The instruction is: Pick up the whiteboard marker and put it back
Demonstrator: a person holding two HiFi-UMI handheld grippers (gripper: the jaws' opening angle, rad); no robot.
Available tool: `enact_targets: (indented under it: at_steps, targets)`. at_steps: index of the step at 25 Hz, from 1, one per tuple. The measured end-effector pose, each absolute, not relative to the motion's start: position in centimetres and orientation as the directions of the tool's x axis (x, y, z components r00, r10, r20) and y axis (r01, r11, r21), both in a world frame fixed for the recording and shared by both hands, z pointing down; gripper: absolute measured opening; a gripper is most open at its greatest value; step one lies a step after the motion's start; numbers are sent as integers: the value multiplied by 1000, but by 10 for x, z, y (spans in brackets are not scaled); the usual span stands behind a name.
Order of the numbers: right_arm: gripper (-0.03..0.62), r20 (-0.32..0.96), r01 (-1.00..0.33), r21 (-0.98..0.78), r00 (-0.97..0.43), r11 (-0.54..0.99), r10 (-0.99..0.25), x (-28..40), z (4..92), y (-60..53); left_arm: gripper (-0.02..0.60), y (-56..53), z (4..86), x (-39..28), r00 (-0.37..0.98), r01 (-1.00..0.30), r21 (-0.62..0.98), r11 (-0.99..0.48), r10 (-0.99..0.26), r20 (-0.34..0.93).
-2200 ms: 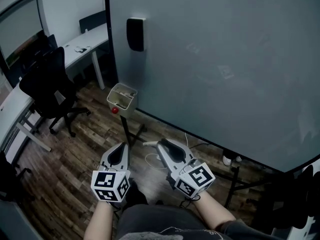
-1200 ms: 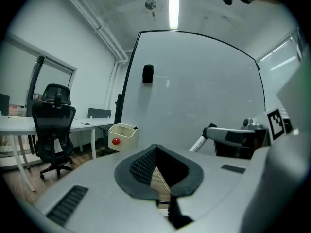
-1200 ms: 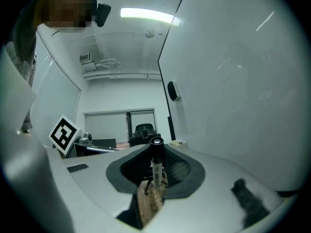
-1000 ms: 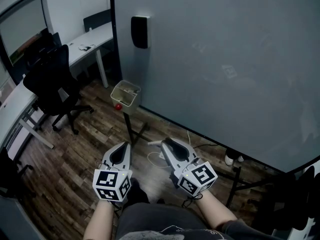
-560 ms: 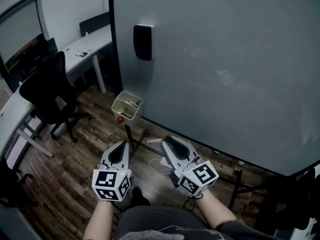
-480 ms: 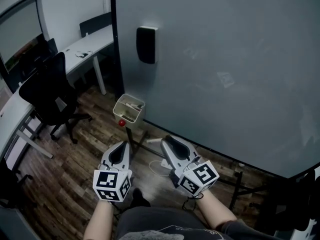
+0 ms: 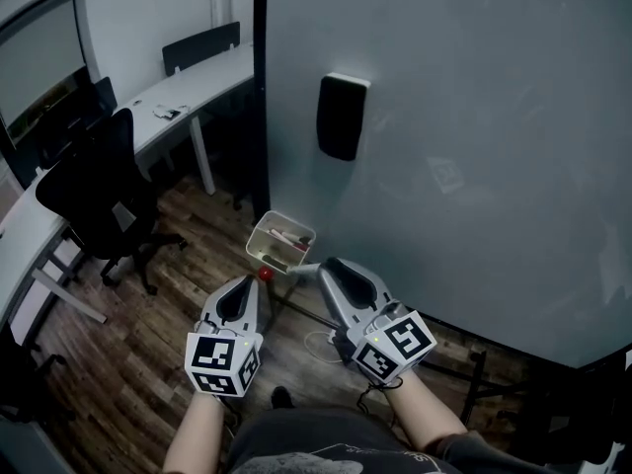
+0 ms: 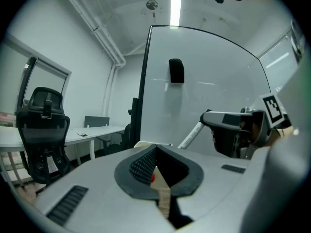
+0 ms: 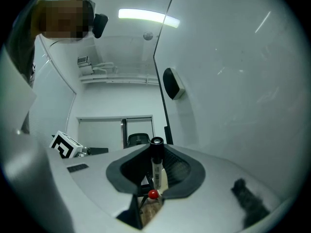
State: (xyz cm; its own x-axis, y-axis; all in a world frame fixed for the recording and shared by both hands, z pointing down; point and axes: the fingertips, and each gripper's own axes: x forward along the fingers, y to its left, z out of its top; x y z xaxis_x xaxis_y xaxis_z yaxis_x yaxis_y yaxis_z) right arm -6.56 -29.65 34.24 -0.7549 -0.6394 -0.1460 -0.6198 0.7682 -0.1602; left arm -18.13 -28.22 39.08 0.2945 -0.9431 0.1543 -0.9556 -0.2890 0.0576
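White marker (image 9: 156,168) pinched by right gripper (image 7: 334,270) near whiteboard (image 7: 474,117) edge; left gripper's (image 8: 155,152) jaws together

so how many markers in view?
2. One marker is clamped in the right gripper; a second marker seems to lie in the white tray under the whiteboard. Tray may hide more.

Place: an office, as I read it.
Ahead of me: large whiteboard (image 7: 474,117).
Furniture: long white desk (image 7: 188,79), black swivel chair (image 7: 94,191).
Floor (image 7: 128,363): wood planks.
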Motion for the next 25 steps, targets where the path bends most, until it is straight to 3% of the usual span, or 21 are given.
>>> enact_targets:
  at_steps: [25]
  targets:
    - [81, 20, -724, -122, -686, 679, -728, -121, 413, -348, 12, -331, 423, -232, 398, -916, 126, -380, -898, 188]
